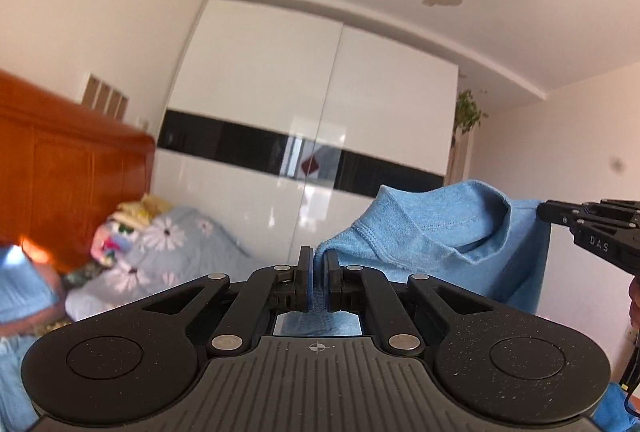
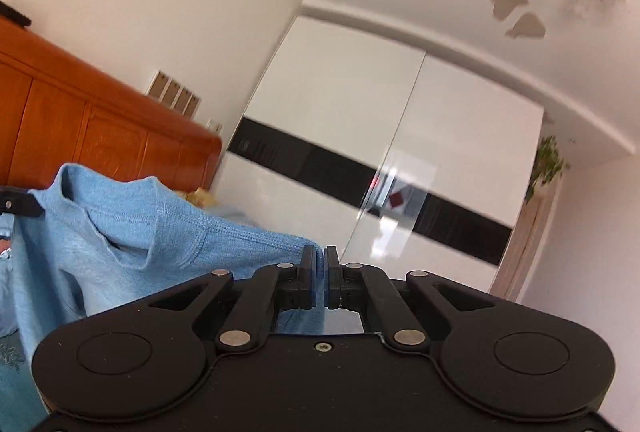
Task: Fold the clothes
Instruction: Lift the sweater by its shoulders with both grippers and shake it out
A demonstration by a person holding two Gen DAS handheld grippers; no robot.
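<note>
Both claws are holding a light blue top (image 1: 440,232) up in the air, one at each shoulder, apparently so it is hanging open and flat ahead of a fold.

Left claw (image 1: 319,272): jaws are pinching together on blue fabric at one shoulder edge. The garment is spreading away to this claw's right, neckline sagging between the two grips.

Right claw (image 2: 319,272): jaws are likewise clamping on the opposite shoulder edge. The top is running off to its left, toward the other claw's tip at the far side.

The body of the top is dropping below both claws; how far it is hanging, and whether the hem is clearing the bed (image 1: 192,232), probably cannot be judged here.

Wardrobe (image 1: 312,135) is standing straight ahead of both claws.
</note>
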